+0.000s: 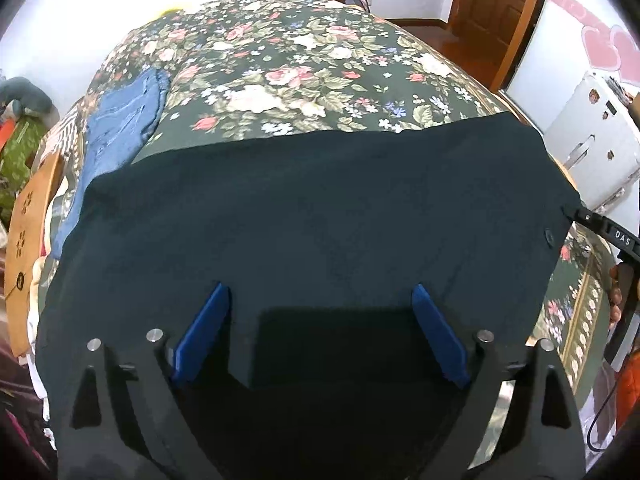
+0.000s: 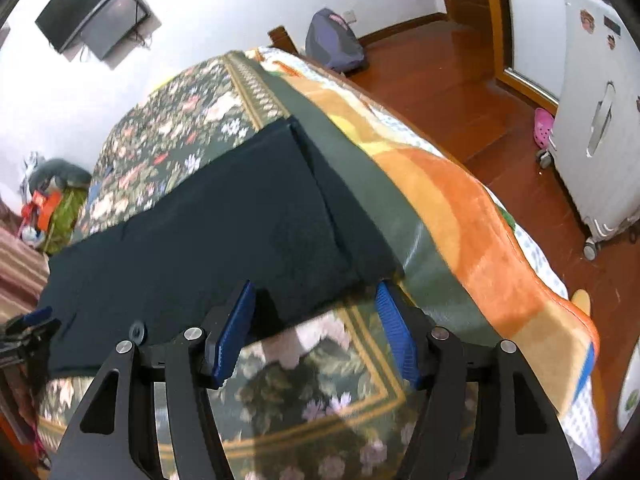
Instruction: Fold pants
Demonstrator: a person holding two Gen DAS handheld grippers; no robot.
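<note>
Dark navy pants (image 1: 312,216) lie flat across the floral bedspread; they also show in the right wrist view (image 2: 208,236), folded lengthwise with the waistband end at the right. My left gripper (image 1: 320,292) is open, its blue pads spread wide just above the middle of the pants. My right gripper (image 2: 316,288) is open at the near edge of the waistband end, over the bedspread. The right gripper's black body shows at the pants' right edge in the left wrist view (image 1: 608,232). A dark button (image 1: 549,235) sits near that edge.
Folded blue jeans (image 1: 120,136) lie at the bed's left side. An orange blanket (image 2: 460,208) hangs over the bed's right edge. A white suitcase (image 2: 600,120) and a backpack (image 2: 334,42) stand on the wooden floor. A wooden headboard (image 1: 28,232) is at left.
</note>
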